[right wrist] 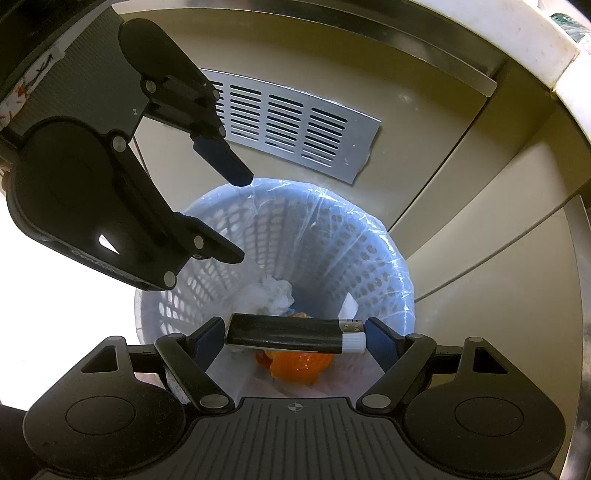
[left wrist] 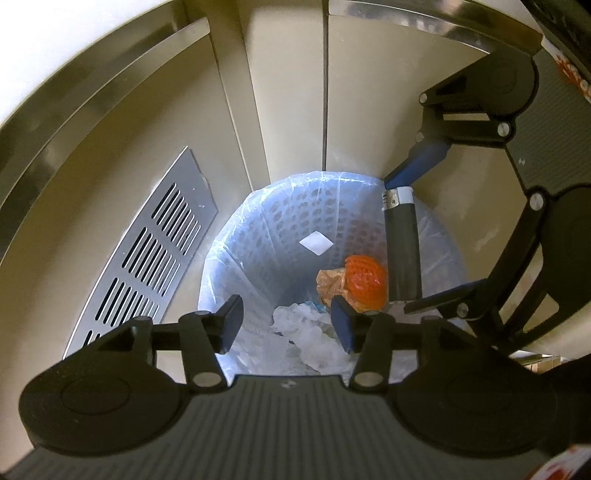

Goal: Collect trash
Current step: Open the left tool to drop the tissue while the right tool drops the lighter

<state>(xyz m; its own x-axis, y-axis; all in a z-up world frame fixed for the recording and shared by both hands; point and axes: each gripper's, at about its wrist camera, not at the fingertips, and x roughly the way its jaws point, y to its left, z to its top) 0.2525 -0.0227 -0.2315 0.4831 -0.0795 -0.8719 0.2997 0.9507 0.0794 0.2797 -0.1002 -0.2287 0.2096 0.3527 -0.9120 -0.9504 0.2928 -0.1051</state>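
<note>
A pale blue perforated bin with a clear liner stands below both grippers; it also shows in the right wrist view. Inside lie an orange mesh wad, a brownish scrap, white crumpled plastic and a small white paper. My right gripper is shut on a black lighter end to end, held over the bin mouth. The lighter also shows in the left wrist view. My left gripper is open and empty over the bin, beside the right gripper.
Beige cabinet panels surround the bin. A metal vent grille is set in the panel beside it, seen also in the right wrist view. Steel trim edges run above. A white counter edge lies upper right.
</note>
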